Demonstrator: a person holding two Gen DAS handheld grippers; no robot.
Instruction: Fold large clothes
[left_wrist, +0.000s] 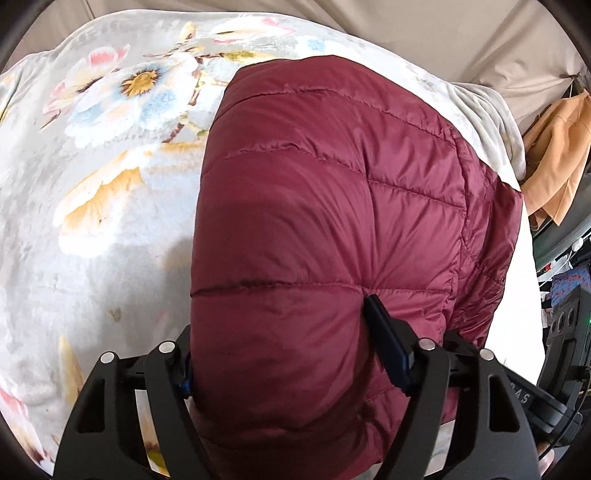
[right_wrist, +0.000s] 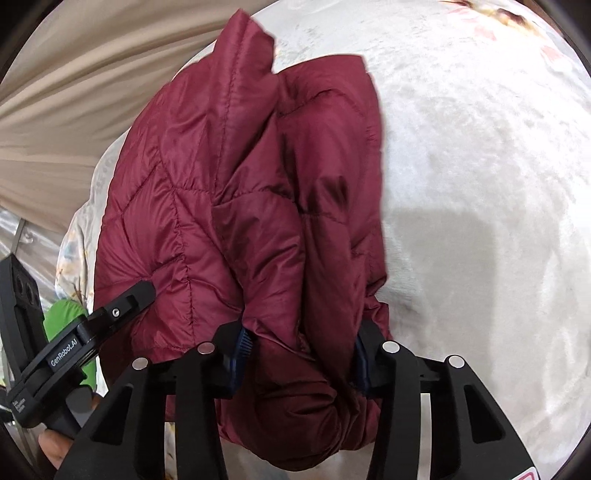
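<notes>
A dark red quilted puffer jacket (left_wrist: 332, 206) lies folded on a bed covered by a pale floral blanket (left_wrist: 110, 184). My left gripper (left_wrist: 280, 339) straddles the jacket's near puffy edge, and both pads press into the padding. In the right wrist view the jacket (right_wrist: 207, 192) is bunched in thick folds. My right gripper (right_wrist: 301, 347) is shut on a gathered roll of it, blue pads (right_wrist: 242, 345) squeezing from both sides. One of the left gripper's fingers (right_wrist: 136, 295) digs into the jacket's left side there.
The bed's right edge drops off near an orange garment (left_wrist: 557, 158) and cluttered dark equipment (left_wrist: 565, 314). A beige curtain (right_wrist: 74, 92) hangs behind the bed. Bare blanket (right_wrist: 480, 184) spreads to the right of the jacket. A green object (right_wrist: 62, 314) sits low at the left.
</notes>
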